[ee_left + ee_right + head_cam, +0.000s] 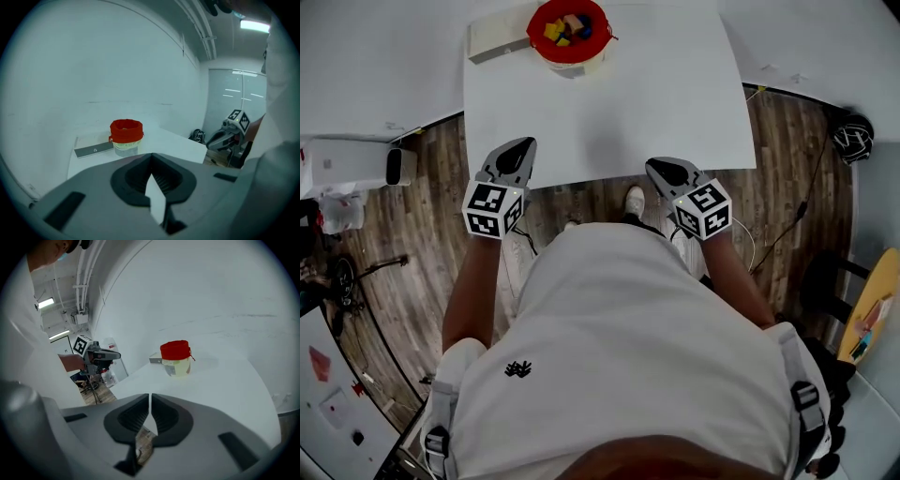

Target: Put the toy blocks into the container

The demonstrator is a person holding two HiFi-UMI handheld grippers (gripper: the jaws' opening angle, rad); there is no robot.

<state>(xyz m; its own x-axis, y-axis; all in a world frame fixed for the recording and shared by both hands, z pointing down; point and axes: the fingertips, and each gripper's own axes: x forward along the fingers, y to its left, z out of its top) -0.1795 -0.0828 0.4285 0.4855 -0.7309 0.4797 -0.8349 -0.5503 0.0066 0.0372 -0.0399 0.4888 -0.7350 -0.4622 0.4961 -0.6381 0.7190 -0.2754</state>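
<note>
At the table's far end stands a clear container [570, 33] lined with a red bag, and several coloured toy blocks [565, 28] lie inside it. It also shows in the left gripper view as the container [126, 136] and in the right gripper view as the container [176, 358]. My left gripper [525, 145] hangs at the white table's [609, 103] near edge, jaws shut and empty [151, 161]. My right gripper [656, 167] sits just off that near edge, likewise shut with nothing held [150, 401]. Both are far from the container.
A flat pale box [497, 39] lies against the container's left side. Wooden floor surrounds the table, with a white appliance [398, 166] at the left and a black object [853, 136] with a cable at the right. The person's shoe [634, 199] shows below the table edge.
</note>
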